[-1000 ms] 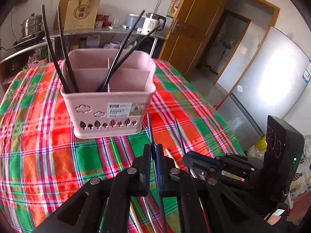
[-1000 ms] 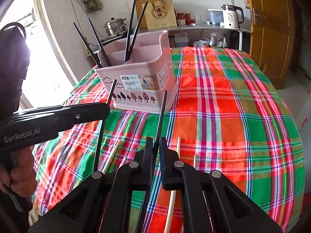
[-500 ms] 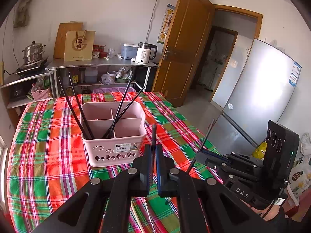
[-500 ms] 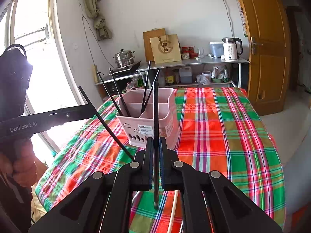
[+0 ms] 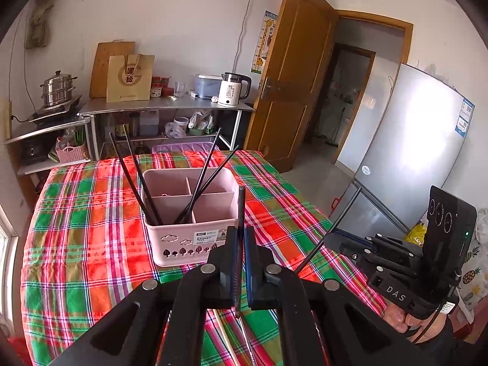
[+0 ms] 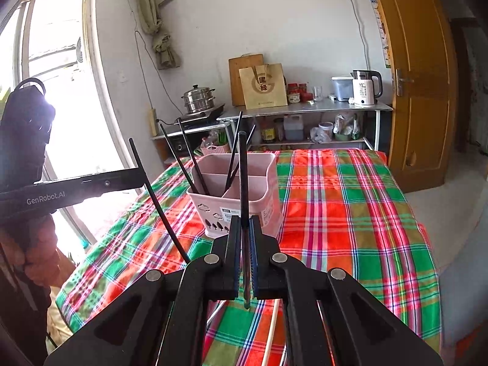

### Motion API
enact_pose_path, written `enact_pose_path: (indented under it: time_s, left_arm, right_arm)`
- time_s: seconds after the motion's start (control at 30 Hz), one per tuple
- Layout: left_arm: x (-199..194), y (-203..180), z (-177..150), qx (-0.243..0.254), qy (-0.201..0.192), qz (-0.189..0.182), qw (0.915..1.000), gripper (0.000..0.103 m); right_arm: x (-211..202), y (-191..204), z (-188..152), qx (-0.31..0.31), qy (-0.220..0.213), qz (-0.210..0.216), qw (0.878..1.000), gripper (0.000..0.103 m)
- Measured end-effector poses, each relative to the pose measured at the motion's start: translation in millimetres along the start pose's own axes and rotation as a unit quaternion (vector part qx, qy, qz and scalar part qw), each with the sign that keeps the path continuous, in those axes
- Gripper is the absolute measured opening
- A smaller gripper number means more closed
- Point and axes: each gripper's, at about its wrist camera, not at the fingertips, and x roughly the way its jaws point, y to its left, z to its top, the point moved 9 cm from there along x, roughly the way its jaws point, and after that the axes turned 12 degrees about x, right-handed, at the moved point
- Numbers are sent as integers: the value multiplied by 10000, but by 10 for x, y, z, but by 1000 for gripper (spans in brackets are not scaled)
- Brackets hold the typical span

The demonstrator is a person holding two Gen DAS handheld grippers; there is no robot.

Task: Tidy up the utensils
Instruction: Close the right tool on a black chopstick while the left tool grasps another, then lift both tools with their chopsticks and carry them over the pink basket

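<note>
Now I hold one black chopstick [image 5: 241, 210] clamped in each hand-held gripper [image 5: 240, 245], aiming both tips-down into the pink utensil basket [image 5: 189, 238].

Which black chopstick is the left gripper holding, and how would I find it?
Find the table with the red and green checked cloth, then the pink basket standing on it. Just in front of the basket, the left gripper is shut on one black chopstick. Unlike the four leaning in the basket, it stands almost upright, lifted clear of the cloth.
</note>
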Motion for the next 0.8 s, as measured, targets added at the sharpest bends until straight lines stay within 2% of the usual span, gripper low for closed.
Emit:
enact_pose_path:
  time_s: [0.33, 0.8]
  left_arm:
    - [-137, 218, 153, 21, -42, 236, 9997, 4]
    - [-440, 624, 942, 46, -432, 660, 9969, 4]
  right_arm:
    - [46, 194, 230, -203, -115, 120, 9997, 5]
    - [206, 564, 833, -299, -437, 432, 9977, 5]
